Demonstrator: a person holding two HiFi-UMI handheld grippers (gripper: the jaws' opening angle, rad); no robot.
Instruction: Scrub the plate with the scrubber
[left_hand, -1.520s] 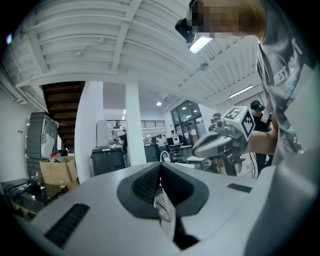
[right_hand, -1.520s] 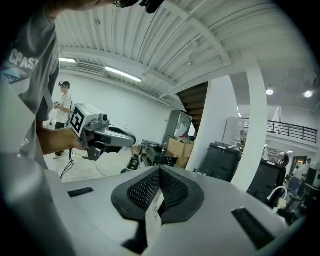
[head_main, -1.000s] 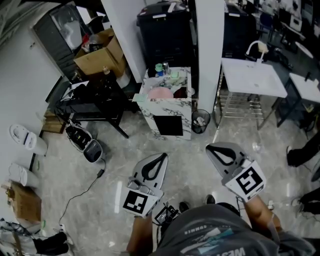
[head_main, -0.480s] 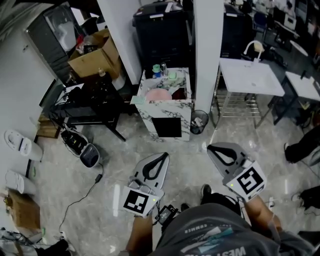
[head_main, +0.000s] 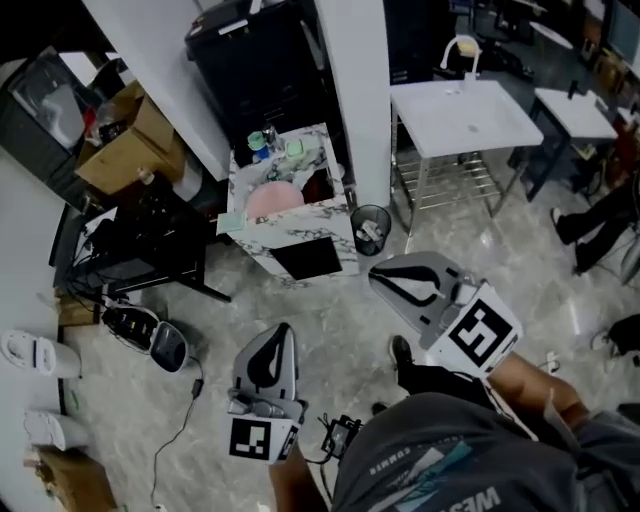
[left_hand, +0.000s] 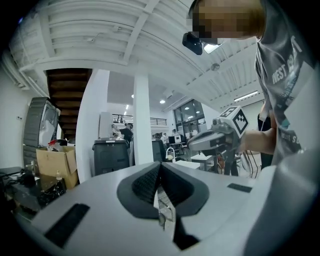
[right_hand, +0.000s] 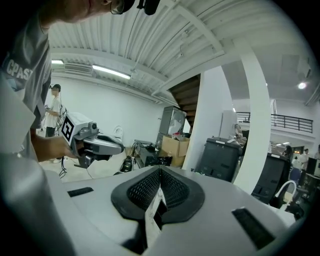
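**Both grippers shut and empty, well short of the plate**

Only the head view shows the pink plate (head_main: 268, 200). It lies on top of the marble-patterned stand (head_main: 300, 222), at the front. Small bottles (head_main: 262, 139) and green items too small to name stand behind it on the same top. A scrubber cannot be made out among them.

The left gripper (head_main: 280, 335) and the right gripper (head_main: 384, 276) hang over the grey floor (head_main: 200, 310), on the near side of the stand and well apart from it. The right one is nearer to the stand's right corner.

A small black waste basket (head_main: 370, 228) sits just right of the stand. A white pillar (head_main: 350, 90) rises behind its right end, and a black bin (head_main: 250, 60) stands behind it. A cardboard box (head_main: 130, 140) lies off to its left.

Neither gripper view shows the stand or the plate. Each looks level across the room (ceiling beams, pillar, black bin) and catches the other gripper held in a hand (left_hand: 260, 140). Each also settles the jaws: the ribbed pads meet at the tip with nothing between them, on the left and on the right alike.
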